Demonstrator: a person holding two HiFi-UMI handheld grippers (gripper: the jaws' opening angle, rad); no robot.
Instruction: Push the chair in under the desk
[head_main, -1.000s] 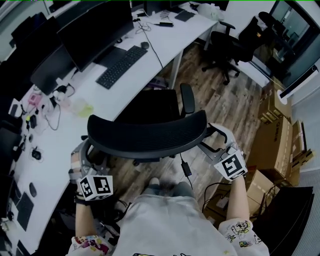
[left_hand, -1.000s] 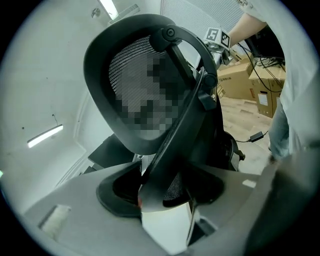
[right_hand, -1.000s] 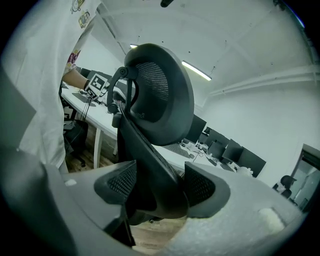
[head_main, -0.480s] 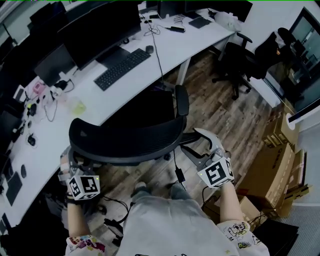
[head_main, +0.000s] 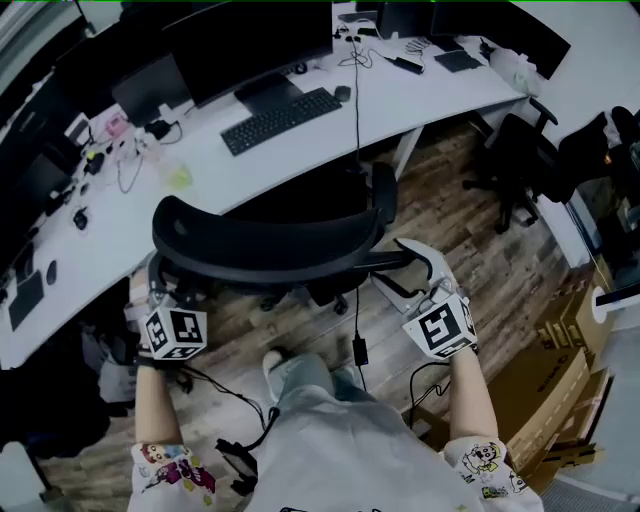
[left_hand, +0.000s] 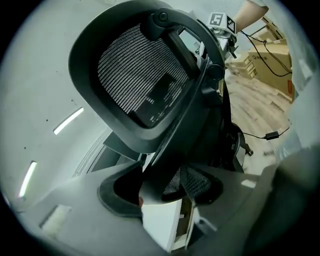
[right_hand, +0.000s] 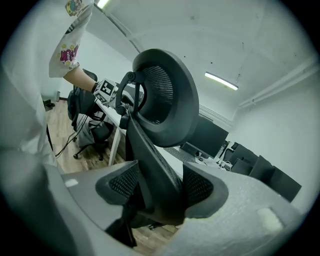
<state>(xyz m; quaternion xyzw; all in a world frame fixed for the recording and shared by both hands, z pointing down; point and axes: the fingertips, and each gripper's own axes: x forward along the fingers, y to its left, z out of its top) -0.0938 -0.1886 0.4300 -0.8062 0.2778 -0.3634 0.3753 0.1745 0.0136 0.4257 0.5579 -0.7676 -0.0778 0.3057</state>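
A black mesh office chair (head_main: 265, 245) stands with its seat at the edge of the white desk (head_main: 430, 95), its curved back toward me. My left gripper (head_main: 157, 288) is at the back's left end. In the left gripper view (left_hand: 160, 187) the chair's (left_hand: 135, 85) frame edge fills the gap between both pads. My right gripper (head_main: 415, 258) is on the back's right end. In the right gripper view (right_hand: 155, 192) its jaws are closing, and the chair's (right_hand: 165, 95) frame sits between the pads and touches both.
A keyboard (head_main: 282, 106) and dark monitors (head_main: 250, 40) sit on the desk. Another black chair (head_main: 520, 160) stands at the right. Cardboard boxes (head_main: 560, 390) line the lower right. Cables (head_main: 358, 345) lie on the wooden floor by the person's foot (head_main: 275, 365).
The chair has rolled forward toward the desk, and both grippers have gone with it while staying on the ends of the backrest.
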